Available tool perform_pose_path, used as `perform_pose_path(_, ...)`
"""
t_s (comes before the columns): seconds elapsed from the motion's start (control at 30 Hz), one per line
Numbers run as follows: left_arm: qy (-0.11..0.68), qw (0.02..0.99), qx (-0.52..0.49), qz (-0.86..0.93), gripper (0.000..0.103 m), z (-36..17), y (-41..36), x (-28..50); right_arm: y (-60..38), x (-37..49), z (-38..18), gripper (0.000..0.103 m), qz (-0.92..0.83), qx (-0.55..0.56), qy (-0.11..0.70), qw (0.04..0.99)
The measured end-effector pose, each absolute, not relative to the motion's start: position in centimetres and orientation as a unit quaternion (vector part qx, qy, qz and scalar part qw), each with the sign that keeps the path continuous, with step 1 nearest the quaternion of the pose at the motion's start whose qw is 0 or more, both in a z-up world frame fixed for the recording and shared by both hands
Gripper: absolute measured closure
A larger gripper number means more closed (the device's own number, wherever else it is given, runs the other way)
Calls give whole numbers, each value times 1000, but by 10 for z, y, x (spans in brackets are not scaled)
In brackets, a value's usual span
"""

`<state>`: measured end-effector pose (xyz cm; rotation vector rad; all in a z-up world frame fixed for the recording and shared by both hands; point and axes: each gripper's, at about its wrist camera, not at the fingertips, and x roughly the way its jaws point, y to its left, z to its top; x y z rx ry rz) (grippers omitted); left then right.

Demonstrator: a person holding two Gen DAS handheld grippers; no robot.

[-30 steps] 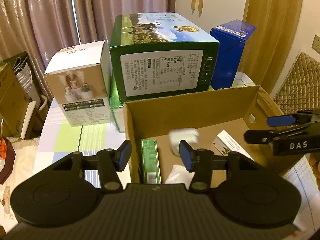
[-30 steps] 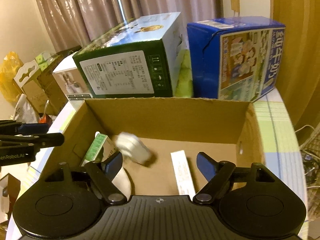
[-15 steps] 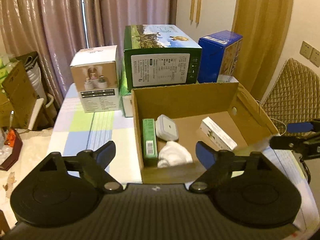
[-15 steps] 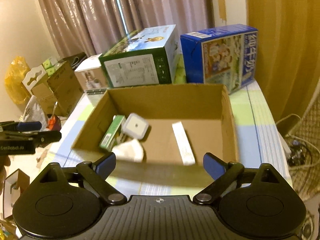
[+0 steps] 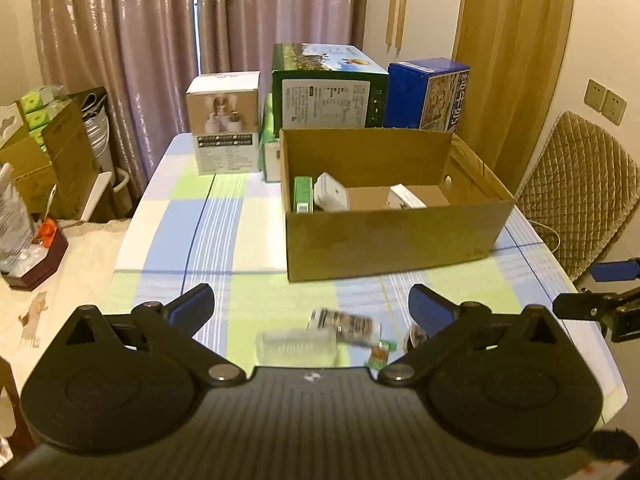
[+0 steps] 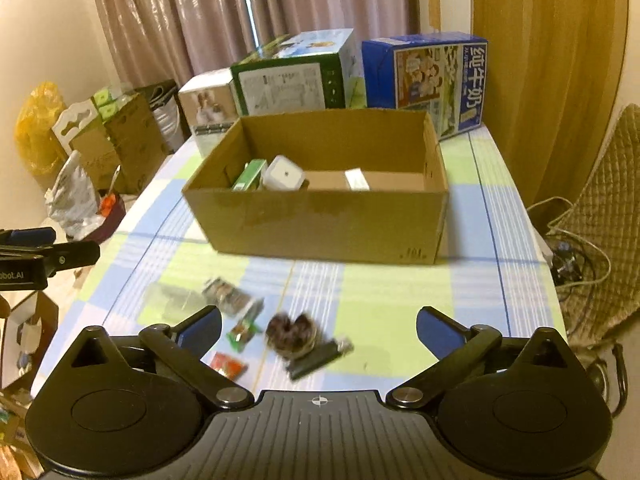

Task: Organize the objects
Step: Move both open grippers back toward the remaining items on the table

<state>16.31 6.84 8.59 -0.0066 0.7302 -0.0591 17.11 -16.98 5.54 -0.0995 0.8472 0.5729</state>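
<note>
Both grippers are spread wide and empty: left gripper [image 5: 311, 306] and right gripper [image 6: 319, 326] hover over the near edge of the table [image 6: 400, 292]. The cardboard box [image 6: 320, 220] sits further back with a few things already in it. Loose stuff lies near: a clear plastic container [image 5: 296, 346], a snack packet [image 6: 230, 298], a dark round thing [image 6: 292, 334]. All of it looks light, and the packets crinkly and slippery, so I'd pinch them across the middle. The container probably flexes, so grab it by the sides.

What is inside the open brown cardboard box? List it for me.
Inside the open brown cardboard box: a slim green carton at the left, a white square case beside it, and a narrow white packet. The near wall hides the floor in front of them.
</note>
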Motion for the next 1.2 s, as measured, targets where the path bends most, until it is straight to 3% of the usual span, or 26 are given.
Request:
perform_pose_path(0.63, 382, 924, 6, -22, 1, 56, 58, 72, -204, 86, 25, 2, 262, -43, 419, 869)
perform_pose_path(1.2, 401, 915, 18, -35, 1, 35, 35, 66, -223, 77, 23, 2, 246, -22, 404, 881)
